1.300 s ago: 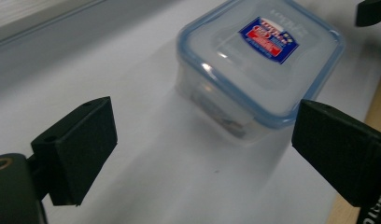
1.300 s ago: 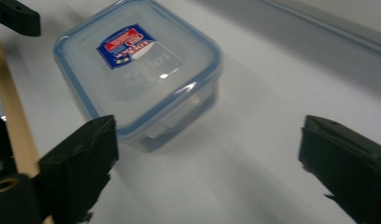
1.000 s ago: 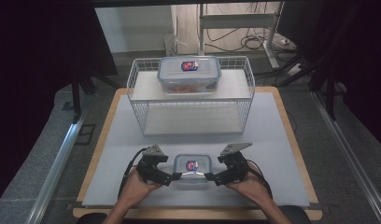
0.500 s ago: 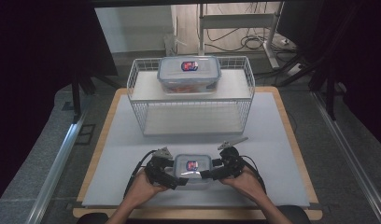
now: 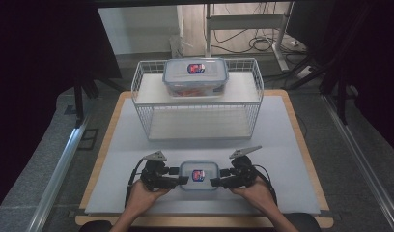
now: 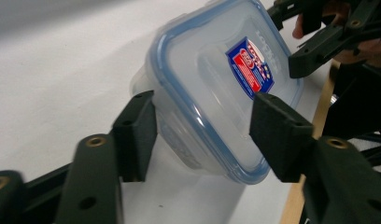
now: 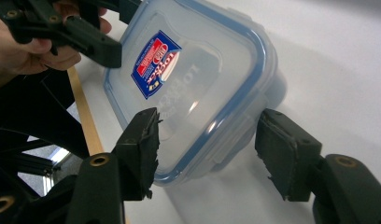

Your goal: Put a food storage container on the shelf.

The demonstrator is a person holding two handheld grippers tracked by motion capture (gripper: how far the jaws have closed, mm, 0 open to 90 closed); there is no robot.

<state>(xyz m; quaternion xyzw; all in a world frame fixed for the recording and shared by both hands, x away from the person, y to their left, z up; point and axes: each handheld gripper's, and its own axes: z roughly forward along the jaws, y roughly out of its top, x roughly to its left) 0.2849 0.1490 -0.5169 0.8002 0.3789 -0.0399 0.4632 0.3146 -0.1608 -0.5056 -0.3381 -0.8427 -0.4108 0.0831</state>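
Small container (image 5: 199,175) near the table's front edge: we have been closing both jaws, which straddle its ends without yet pinching, to lift it evenly.

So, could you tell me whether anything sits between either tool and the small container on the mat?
Nothing visible does: the left tool and right tool each straddle one end of the small container.

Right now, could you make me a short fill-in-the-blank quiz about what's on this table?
1. The small container near the person has a clear lid with a ____ rim.
2. The larger container sits on top of a white ____ rack.
3. The left gripper and right gripper flank the ____ container.

Missing words: blue; wire; small
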